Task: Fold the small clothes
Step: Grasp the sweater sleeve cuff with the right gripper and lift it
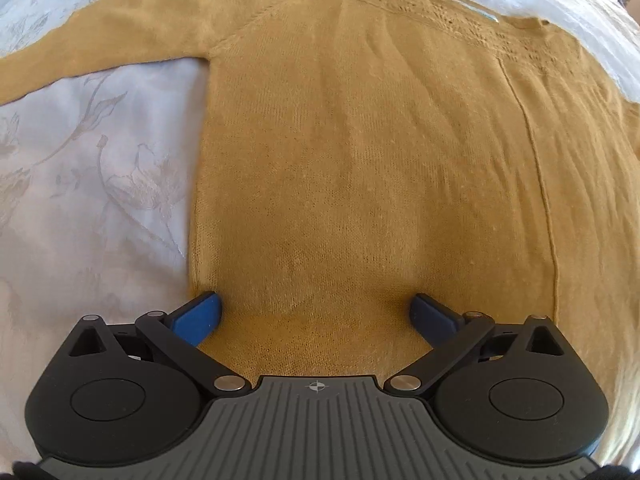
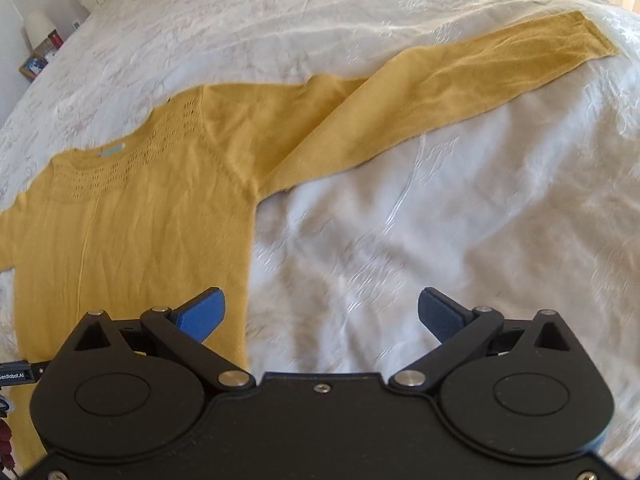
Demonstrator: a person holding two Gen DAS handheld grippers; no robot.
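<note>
A yellow sweater (image 1: 360,168) is spread flat on a white bedspread (image 2: 440,220); both the left gripper (image 1: 316,308) and the right gripper (image 2: 322,308) are held wide open, empty.

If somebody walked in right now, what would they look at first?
Most likely the big mustard-yellow sweater spread flat on the white flowery bedcover, with one long sleeve stretched out toward the far right. Next, the blue-tipped grippers: the left gripper is open right above the sweater's bottom part near its left edge, and the right gripper is open over the sweater's right edge and the bare bedcover.
</note>
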